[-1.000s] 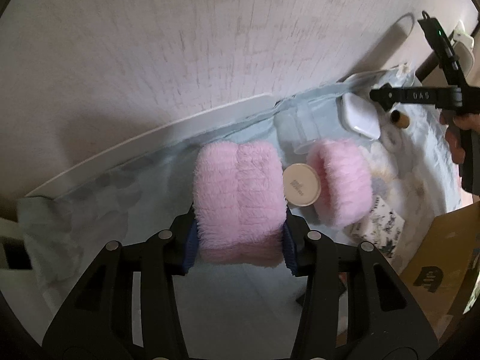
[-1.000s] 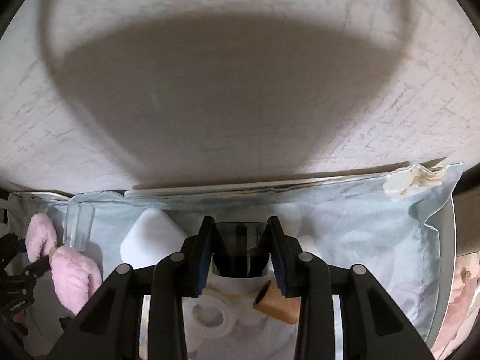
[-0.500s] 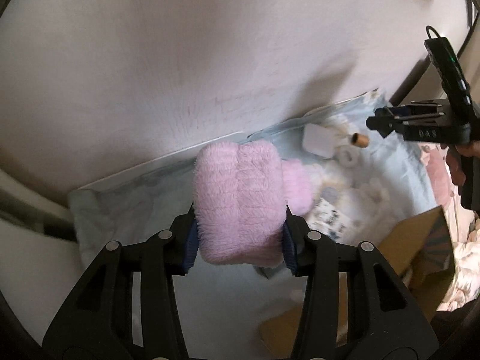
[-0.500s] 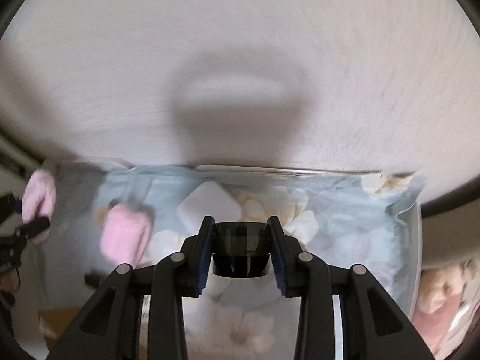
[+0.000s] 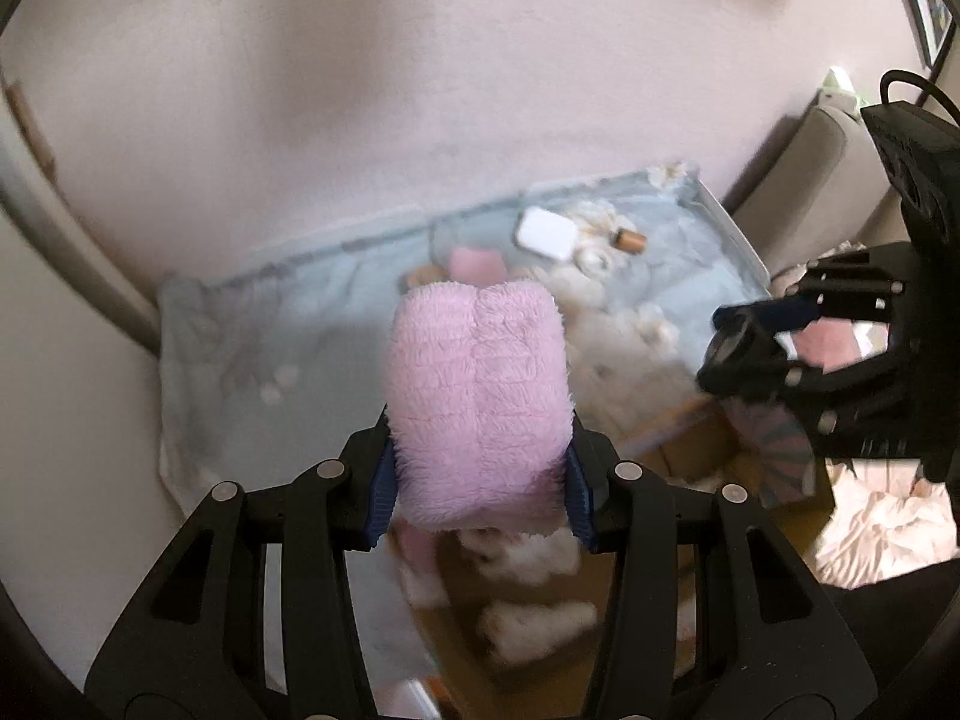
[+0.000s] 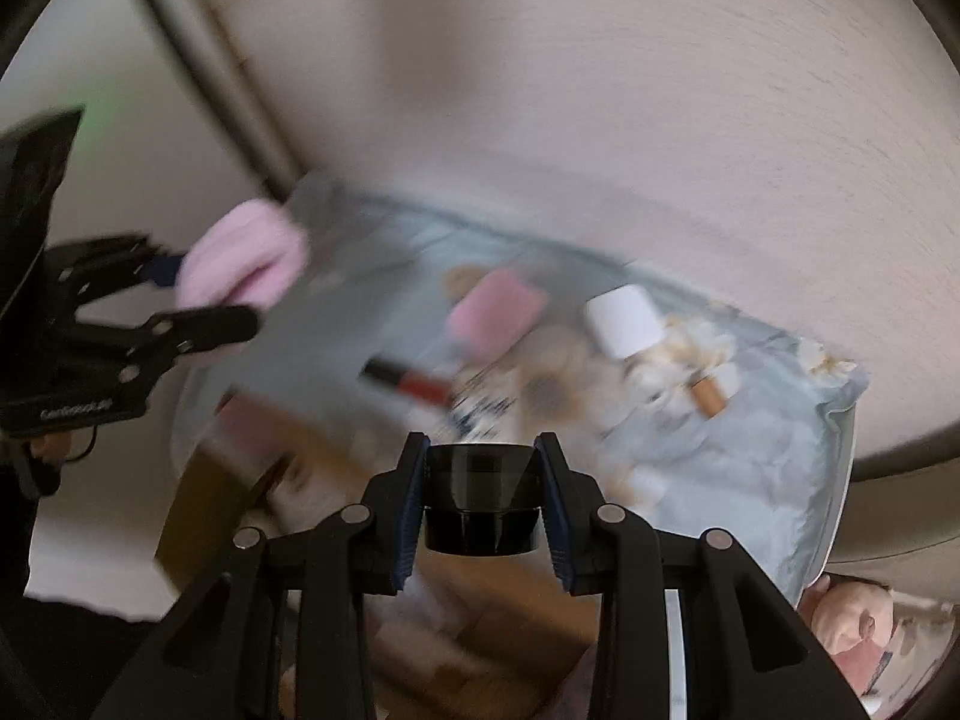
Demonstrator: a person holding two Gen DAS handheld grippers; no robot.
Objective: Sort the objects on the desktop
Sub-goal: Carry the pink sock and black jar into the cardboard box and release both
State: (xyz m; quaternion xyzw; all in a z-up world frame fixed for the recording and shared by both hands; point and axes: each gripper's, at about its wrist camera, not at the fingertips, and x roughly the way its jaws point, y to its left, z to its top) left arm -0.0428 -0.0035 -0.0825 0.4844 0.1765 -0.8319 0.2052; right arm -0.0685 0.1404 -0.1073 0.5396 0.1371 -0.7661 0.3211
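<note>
Pink fluffy wristband (image 5: 477, 402) clamped between the blue pads of the left gripper (image 5: 478, 480), held up in the air above the near left part of the table; in the right wrist view the same band (image 6: 243, 264) shows at far left, off the table edge. Dark round jar (image 6: 480, 495) squeezed between the pads of the right gripper (image 6: 480, 498), also lifted, over the near edge of the table; from the left wrist view the right gripper (image 5: 774, 330) sits at right with the jar (image 5: 729, 339) at its tips.

Table covered by a light blue floral cloth (image 5: 252, 348), against a pale wall (image 5: 420, 90). On the cloth: second pink wristband (image 6: 495, 312) mid-table, white rounded case (image 6: 624, 315) to its right, small brown cork-like cylinder (image 6: 708, 393) further right and nearer, red-and-black tube (image 6: 411, 381) left of centre, near side. Other small items around them too blurred to name.

Open cardboard box (image 5: 690, 450) below the near edge of the table, white fluffy stuff (image 5: 528, 618) in it; contents blurred. Both views motion-blurred.
</note>
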